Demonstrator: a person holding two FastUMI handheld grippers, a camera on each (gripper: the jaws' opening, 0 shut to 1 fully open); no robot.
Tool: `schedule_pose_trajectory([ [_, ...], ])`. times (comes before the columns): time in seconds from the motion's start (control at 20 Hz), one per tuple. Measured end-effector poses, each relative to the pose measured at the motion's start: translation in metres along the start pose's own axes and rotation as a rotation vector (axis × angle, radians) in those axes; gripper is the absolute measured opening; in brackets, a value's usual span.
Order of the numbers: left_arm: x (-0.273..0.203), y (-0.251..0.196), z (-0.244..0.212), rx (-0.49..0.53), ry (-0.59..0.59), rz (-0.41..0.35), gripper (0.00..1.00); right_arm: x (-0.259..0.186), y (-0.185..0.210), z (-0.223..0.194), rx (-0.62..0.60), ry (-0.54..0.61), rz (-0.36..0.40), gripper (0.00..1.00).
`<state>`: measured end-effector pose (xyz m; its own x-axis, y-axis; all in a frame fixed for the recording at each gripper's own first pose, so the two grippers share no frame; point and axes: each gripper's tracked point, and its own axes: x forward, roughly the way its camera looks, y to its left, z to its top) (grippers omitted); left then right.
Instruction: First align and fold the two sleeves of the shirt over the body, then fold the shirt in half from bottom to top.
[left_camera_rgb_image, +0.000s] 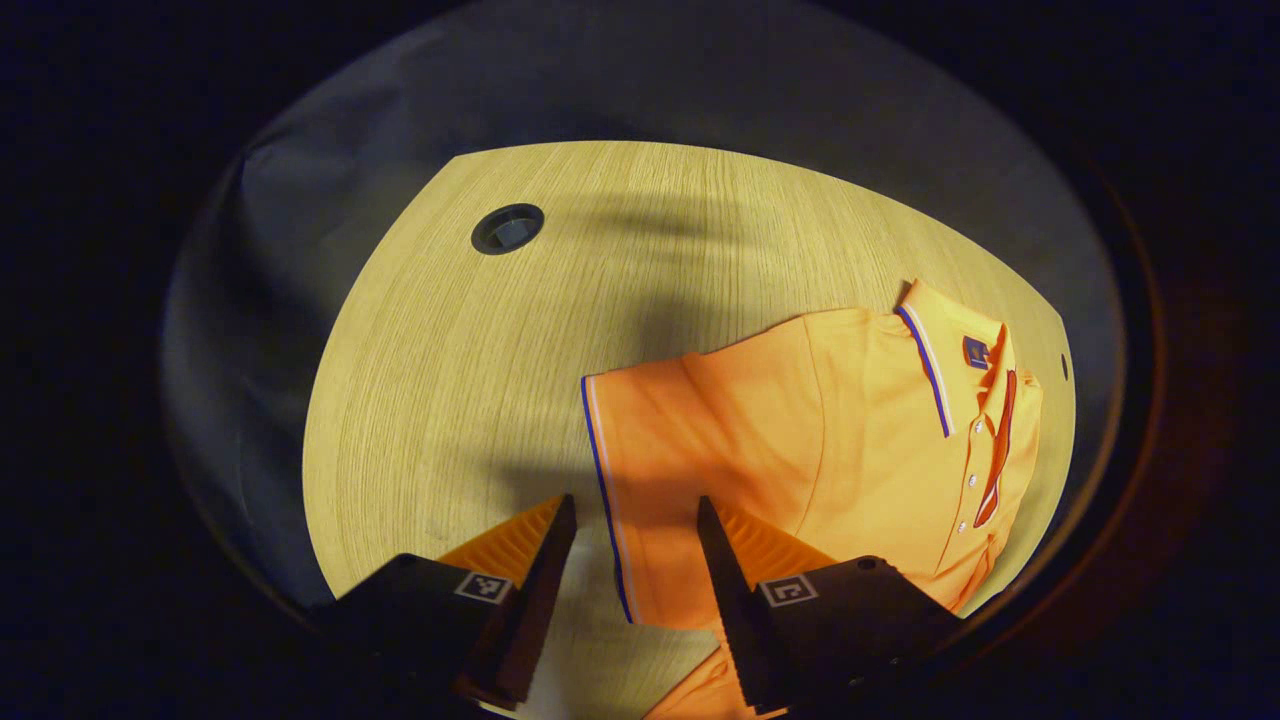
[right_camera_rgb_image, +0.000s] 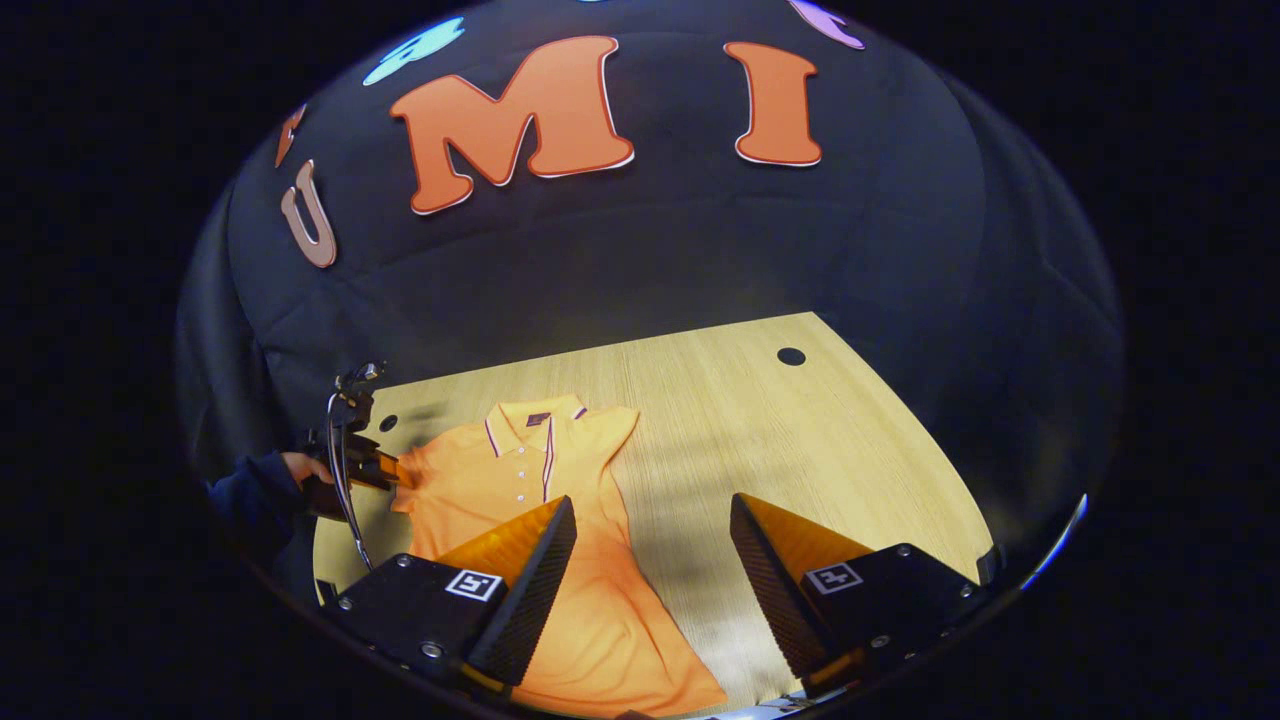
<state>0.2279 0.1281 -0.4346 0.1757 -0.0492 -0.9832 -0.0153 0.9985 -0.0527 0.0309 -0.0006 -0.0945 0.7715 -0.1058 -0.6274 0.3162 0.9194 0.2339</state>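
An orange polo shirt (left_camera_rgb_image: 860, 420) lies flat on the wooden table (left_camera_rgb_image: 450, 380), front up, with its striped collar (left_camera_rgb_image: 925, 365) to the right in the left gripper view. Its near sleeve (left_camera_rgb_image: 680, 440) is spread out sideways. My left gripper (left_camera_rgb_image: 637, 505) hovers open just over that sleeve's striped hem (left_camera_rgb_image: 598, 450), which runs between the two fingers. In the right gripper view the shirt (right_camera_rgb_image: 600, 620) stretches from collar (right_camera_rgb_image: 530, 418) to bottom hem. My right gripper (right_camera_rgb_image: 653, 505) is open above the shirt's right edge and holds nothing. The left gripper (right_camera_rgb_image: 380, 470) sits at the far sleeve, held by a hand (right_camera_rgb_image: 300, 465).
A round cable hole (left_camera_rgb_image: 508, 228) sits in the table beyond the sleeve. Another hole (right_camera_rgb_image: 791, 356) lies near the far right corner. Bare wood (right_camera_rgb_image: 800, 450) stretches to the right of the shirt. The dark cloth wall (right_camera_rgb_image: 650, 250) stands close behind the table.
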Motion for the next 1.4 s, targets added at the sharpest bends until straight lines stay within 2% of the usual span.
schedule_pose_trajectory([
  [0.05,-0.001,0.0,-0.001,0.016,0.004,-0.009,0.69,0.0,-0.001,0.0,0.01,-0.002,-0.003,0.95],
  [0.2,-0.002,-0.004,0.002,0.009,-0.016,-0.049,0.14,-0.003,0.001,0.007,0.024,0.009,0.006,0.95],
  [0.25,-0.004,-0.011,0.002,-0.003,-0.019,-0.096,0.1,-0.002,0.0,0.006,0.018,0.008,-0.002,0.95],
  [0.3,-0.009,-0.014,0.002,0.001,-0.023,-0.111,0.05,-0.001,0.001,0.005,0.015,0.01,-0.001,0.95],
  [0.5,-0.038,-0.032,0.024,0.066,-0.124,-0.149,0.05,-0.002,0.004,0.002,-0.003,0.019,0.002,0.95],
  [0.7,-0.07,-0.072,0.038,0.148,-0.2,-0.2,0.05,0.0,0.009,0.002,-0.001,0.025,0.02,0.94],
  [1.05,-0.094,-0.15,0.037,0.267,-0.202,-0.267,0.05,-0.004,0.008,-0.003,0.001,0.024,0.02,0.94],
  [1.1,-0.097,-0.165,0.034,0.29,-0.2,-0.295,0.07,-0.006,0.006,-0.005,0.009,0.027,0.016,0.94],
  [1.2,-0.111,-0.197,0.028,0.332,-0.222,-0.384,0.25,-0.01,0.005,-0.009,0.02,0.028,0.011,0.95],
  [1.25,-0.119,-0.209,0.026,0.349,-0.236,-0.428,0.46,-0.012,0.002,-0.01,0.02,0.026,0.003,0.95],
  [1.35,-0.131,-0.214,0.023,0.378,-0.264,-0.442,0.71,-0.018,0.0,-0.012,0.026,0.02,-0.015,0.95],
  [1.4,-0.137,-0.211,0.021,0.387,-0.277,-0.433,0.76,-0.021,0.001,-0.013,0.03,0.013,-0.018,0.95],
])
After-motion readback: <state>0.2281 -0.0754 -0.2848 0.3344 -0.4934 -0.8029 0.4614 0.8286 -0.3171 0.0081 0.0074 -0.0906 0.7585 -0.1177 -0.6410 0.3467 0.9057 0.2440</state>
